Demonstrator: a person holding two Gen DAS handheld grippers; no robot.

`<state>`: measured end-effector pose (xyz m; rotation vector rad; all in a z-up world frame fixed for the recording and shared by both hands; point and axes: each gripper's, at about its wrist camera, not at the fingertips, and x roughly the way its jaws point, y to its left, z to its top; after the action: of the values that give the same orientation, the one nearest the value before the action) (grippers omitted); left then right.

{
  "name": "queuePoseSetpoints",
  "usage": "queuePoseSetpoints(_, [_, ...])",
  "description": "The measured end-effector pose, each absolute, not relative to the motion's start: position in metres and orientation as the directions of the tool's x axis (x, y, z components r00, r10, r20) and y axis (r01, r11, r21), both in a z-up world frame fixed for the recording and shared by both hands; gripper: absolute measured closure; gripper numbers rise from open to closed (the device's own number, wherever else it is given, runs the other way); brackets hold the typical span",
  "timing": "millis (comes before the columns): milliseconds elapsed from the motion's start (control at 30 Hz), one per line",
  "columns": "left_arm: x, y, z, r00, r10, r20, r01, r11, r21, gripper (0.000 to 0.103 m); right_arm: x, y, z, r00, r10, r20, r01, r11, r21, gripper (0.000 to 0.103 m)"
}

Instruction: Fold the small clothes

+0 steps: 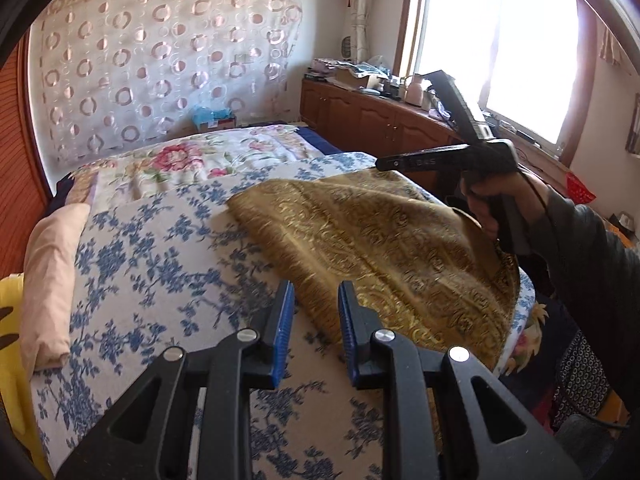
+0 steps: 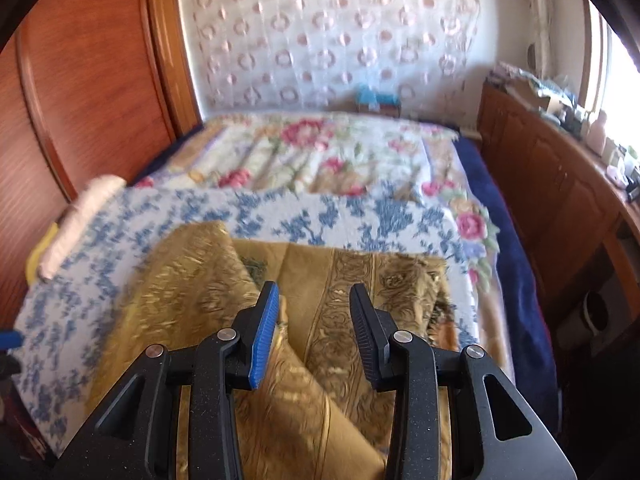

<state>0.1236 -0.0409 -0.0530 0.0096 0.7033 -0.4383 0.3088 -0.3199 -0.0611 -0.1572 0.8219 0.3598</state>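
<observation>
- Lying on the bed [image 1: 168, 240], the gold cloth [image 1: 380, 248] overhangs its right edge.
- Left hand-held gripper [image 1: 314, 336]: narrow gap, empty.
- Right hand-held gripper [image 2: 314, 332]: jaws apart above a raised fold, gripping nothing.

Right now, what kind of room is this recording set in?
Most likely a home bedroom: a bed with floral covers, a wooden wardrobe beside it, and a curtained window above low cabinets.
</observation>
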Motion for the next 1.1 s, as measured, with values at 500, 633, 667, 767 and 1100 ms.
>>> queuePoseSetpoints(500, [0.124,-0.031,-0.069,0.663,-0.406,-0.629,0.382,0.906,-0.183,0.083,0.302,-0.298,-0.097,0.513,0.320,-0.796,-0.426,0.901,0.088,0.067])
queuePoseSetpoints(633, [0.124,-0.032,-0.072,0.659,-0.407,-0.633,0.380,0.906,-0.186,0.083,0.296,-0.291,-0.095,0.495,0.367,-0.788,-0.448,0.884,0.130,0.067])
queuePoseSetpoints(667, [0.123,-0.032,-0.073,0.657,-0.407,-0.634,0.381,0.906,-0.187,0.083,0.296,-0.290,-0.095,0.485,0.380,-0.788,-0.456,0.878,0.142,0.067])
queuePoseSetpoints(767, [0.123,-0.032,-0.074,0.655,-0.407,-0.636,0.381,0.905,-0.188,0.083,0.291,-0.281,-0.098,0.478,0.365,-0.799,-0.476,0.872,0.114,0.067])
queuePoseSetpoints(1100, [0.123,-0.035,-0.079,0.648,-0.415,-0.638,0.387,0.902,-0.193,0.083,0.311,-0.283,-0.097,0.549,0.257,-0.795,-0.417,0.909,0.007,0.067])
